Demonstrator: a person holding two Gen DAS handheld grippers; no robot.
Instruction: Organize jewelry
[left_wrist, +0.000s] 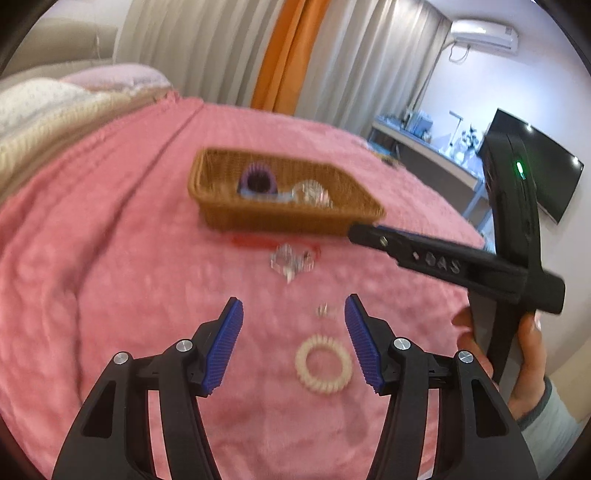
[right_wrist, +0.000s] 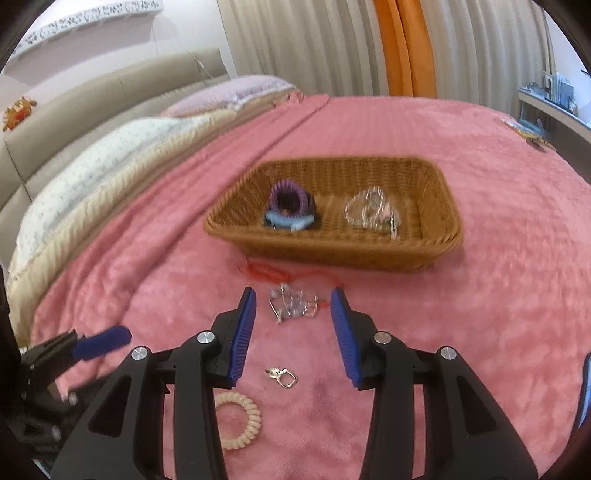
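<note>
Pink blanket (right_wrist: 498, 258) bears wicker basket (right_wrist: 436, 254); curtains (right_wrist: 303, 44) hang behind

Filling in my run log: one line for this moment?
left gripper open, over cream spiral hair tie | right gripper open, near silver jewelry pile | wicker basket partly filled

Pink blanket (right_wrist: 480, 314); brown wicker basket (right_wrist: 332, 251); cream coil hair-tie (right_wrist: 240, 421).

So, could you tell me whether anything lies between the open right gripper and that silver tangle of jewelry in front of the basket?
Nothing visible does. The right gripper is open with the silver jewelry tangle already between its fingertips, on bare pink blanket. A red cord lies just beyond it, before the basket.
</note>
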